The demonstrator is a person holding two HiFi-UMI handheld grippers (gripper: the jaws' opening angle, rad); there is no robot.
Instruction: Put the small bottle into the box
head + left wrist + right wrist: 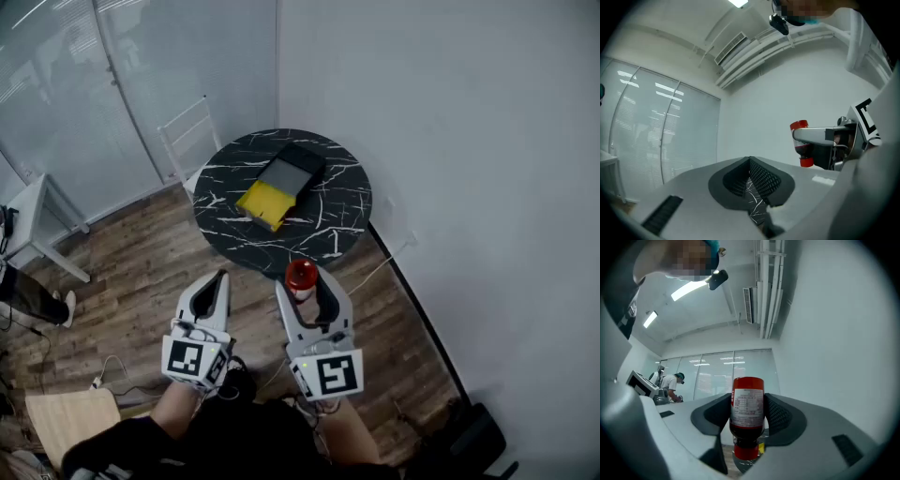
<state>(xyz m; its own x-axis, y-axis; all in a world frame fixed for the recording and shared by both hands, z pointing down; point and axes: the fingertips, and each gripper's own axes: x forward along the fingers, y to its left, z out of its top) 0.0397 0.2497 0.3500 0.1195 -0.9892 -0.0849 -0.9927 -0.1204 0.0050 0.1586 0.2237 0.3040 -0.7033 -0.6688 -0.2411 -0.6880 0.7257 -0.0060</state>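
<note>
the right gripper (303,285) is clamped on a small dark bottle (300,274) with a white printed label and red at both ends. in the right gripper view the bottle stands upright between the 2 black ribbed pads (777,414), which press on its labelled body from either side, and its narrower red end hangs lowest. the gripper points a little above level.

the left gripper (219,281) sits just beside the right one, on the person's left. its 2 jaws are pressed together and nothing is between them. in the left gripper view only a sliver of white-veined black surface shows below the closed pads, and the right gripper with the bottle shows at the right edge.

in the head view both grippers are held in the air over a brown wood-plank floor (141,267), on the near side of a round black marble-patterned table (333,220). a dark grey and yellow rectangular box (292,167) lies near the middle of that table, with its yellow end toward the person. the bottle is well apart from the box and is seen just short of the table's near edge.

a white metal-frame chair (187,131) stands behind the table against a frosted glass partition (75,94), and a plain white wall (450,141) runs along the right.
</note>
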